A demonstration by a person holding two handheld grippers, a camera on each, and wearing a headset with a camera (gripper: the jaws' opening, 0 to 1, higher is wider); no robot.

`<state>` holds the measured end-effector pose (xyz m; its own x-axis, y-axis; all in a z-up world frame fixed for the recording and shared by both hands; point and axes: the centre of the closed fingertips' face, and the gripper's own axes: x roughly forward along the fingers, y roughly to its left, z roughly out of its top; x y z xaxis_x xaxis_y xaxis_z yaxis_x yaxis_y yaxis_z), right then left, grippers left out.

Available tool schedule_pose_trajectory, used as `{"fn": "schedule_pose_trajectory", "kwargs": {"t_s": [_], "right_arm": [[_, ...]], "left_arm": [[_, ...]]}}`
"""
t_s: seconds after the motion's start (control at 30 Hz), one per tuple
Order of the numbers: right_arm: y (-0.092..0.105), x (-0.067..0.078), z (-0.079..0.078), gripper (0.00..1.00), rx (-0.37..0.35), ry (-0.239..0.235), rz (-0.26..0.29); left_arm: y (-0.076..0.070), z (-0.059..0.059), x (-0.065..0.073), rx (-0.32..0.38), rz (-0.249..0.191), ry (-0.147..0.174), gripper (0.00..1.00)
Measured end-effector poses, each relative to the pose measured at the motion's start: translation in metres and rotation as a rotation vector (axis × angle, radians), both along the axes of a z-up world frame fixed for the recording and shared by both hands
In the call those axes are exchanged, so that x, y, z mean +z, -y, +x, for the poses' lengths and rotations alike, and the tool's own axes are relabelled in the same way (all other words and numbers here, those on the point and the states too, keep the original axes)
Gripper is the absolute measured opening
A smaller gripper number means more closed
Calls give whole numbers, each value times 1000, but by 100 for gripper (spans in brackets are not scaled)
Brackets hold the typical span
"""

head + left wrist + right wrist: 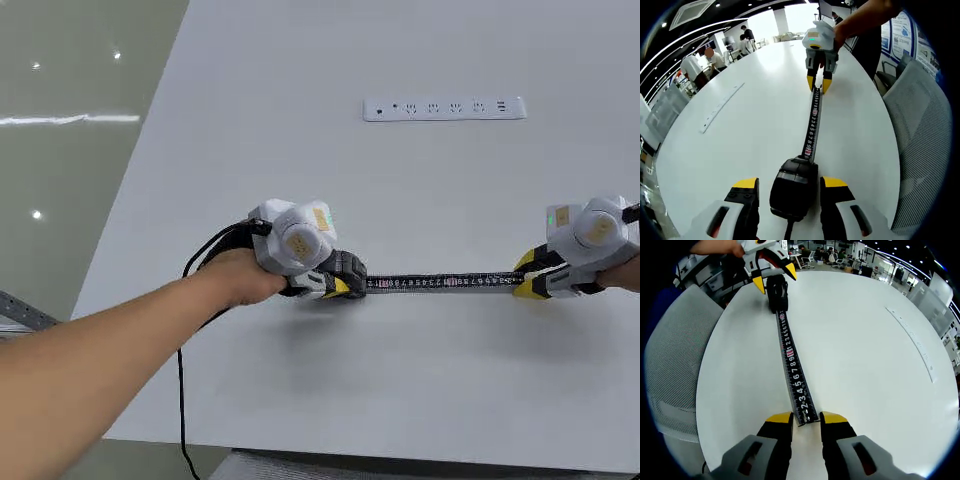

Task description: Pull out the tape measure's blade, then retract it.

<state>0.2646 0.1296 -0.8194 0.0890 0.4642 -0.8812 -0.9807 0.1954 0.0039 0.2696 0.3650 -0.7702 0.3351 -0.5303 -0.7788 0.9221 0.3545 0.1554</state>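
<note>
Jaws: left gripper astride case, right gripper astride blade

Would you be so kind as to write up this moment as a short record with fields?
left tongs: closed on the tape measure case, one jaw on each side
right tongs: closed on the end of the blade
blade: pulled out, straight between the two tongs, low over the table, numbers facing up
power strip: lies on the table beyond the blade, apart from it
task stage: blade is out; retracting not yet done
</note>
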Motion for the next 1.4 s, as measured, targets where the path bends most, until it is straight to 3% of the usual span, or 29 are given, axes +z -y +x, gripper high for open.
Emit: {"fn": "schedule_pose_trajectory", "kwargs": {"t_s": [0.4,0.47,0.57,0.73,0.93,1.1,1.27,1.4], "right_arm": [[1,14,2,30,-169,12,70],[1,18,-1,32,-194,8,85],[-6,27,-6,37,-266,-13,150],[-3,34,-17,43,-321,-2,172],[0,46,-33,51,-395,0,211],[1,60,-42,54,-454,9,249],[-1,73,-52,58,-478,23,281],[-1,76,-61,62,-492,25,291]], "left_arm": [[-17,-11,9,129,-36,-5,55],[-20,-13,13,166,-55,-6,57],[-24,-19,18,185,-64,0,58],[-30,-25,28,253,-97,4,58],[-36,-43,36,323,-136,-8,62],[-38,-57,34,354,-151,-11,68],[-43,-74,30,394,-157,-34,72],[-48,-80,33,450,-176,-50,74]]}}
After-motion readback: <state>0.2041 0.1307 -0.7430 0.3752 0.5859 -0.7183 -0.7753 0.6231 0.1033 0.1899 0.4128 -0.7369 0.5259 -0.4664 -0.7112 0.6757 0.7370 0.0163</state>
